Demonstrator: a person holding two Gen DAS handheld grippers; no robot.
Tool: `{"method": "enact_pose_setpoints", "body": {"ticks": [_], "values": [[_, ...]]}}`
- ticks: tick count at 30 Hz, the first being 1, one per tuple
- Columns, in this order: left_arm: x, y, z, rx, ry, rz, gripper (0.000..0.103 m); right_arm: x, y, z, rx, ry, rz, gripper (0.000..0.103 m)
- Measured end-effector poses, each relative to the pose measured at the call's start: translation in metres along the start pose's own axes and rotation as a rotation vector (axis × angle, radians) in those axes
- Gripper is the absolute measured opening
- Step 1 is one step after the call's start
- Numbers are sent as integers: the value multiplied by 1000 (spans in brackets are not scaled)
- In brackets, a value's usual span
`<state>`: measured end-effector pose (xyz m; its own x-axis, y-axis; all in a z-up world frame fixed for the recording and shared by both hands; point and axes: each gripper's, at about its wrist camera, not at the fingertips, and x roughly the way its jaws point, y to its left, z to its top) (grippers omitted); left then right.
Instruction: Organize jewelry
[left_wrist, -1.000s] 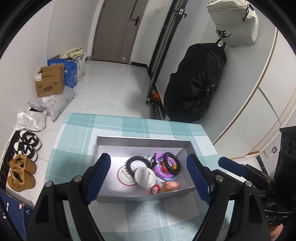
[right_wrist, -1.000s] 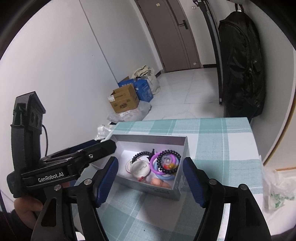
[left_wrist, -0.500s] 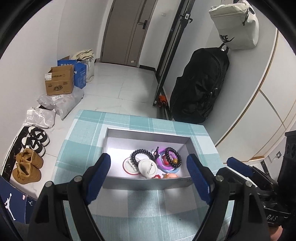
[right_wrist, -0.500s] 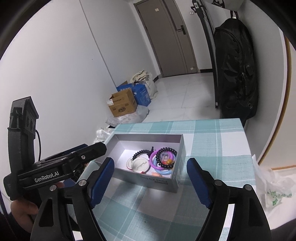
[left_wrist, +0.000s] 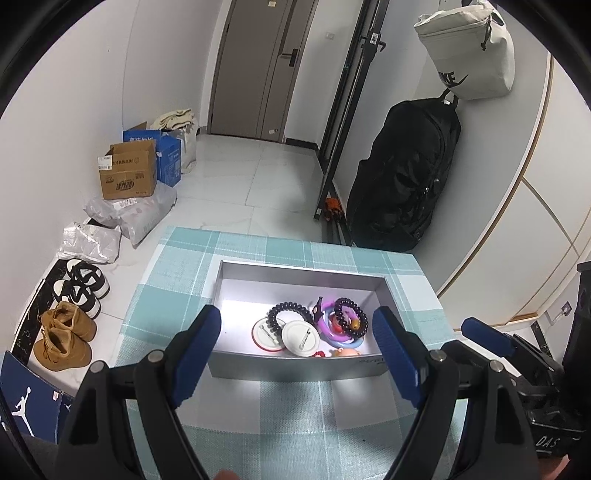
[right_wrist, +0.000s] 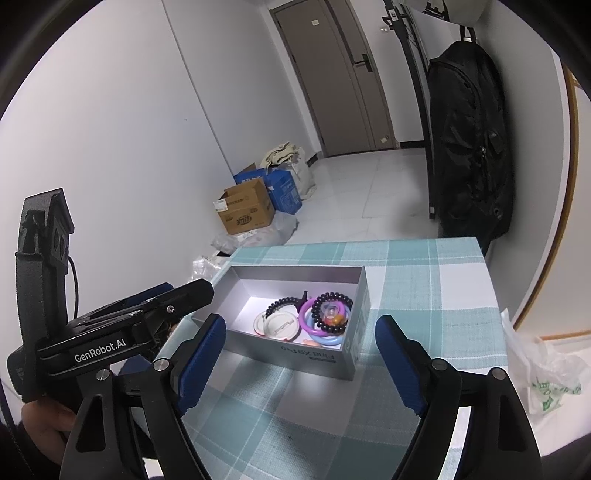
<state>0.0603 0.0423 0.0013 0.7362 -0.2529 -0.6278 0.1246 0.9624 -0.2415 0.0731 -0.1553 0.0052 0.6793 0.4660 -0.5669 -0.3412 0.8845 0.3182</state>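
A teal-and-white checked woven tablecloth (left_wrist: 177, 280) covers the table. On it sits a rectangular grey cardboard box (left_wrist: 295, 365), open-topped. Inside, toward the box's right end: two glossy purple and blue rings (left_wrist: 332, 332) under a dark beaded bracelet (left_wrist: 351, 317), a black coiled hair tie (left_wrist: 288, 314), and two round white badges (left_wrist: 297, 332). The near wall hides small pink pieces. Left gripper (left_wrist: 299, 350) and right gripper (right_wrist: 299, 350) hover before the box, jaws wide apart, empty.
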Motion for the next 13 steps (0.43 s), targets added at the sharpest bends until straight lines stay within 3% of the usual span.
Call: {"method": "enact_pose_setpoints", "body": {"ticks": [5,13], "values": [[1,4,0,-18,-5,-44,81,-1,-1,0,8,-4,-7,83],[-8,-6,0,19,-74,1,81,0,-3,1,15,1,-13,83]]}}
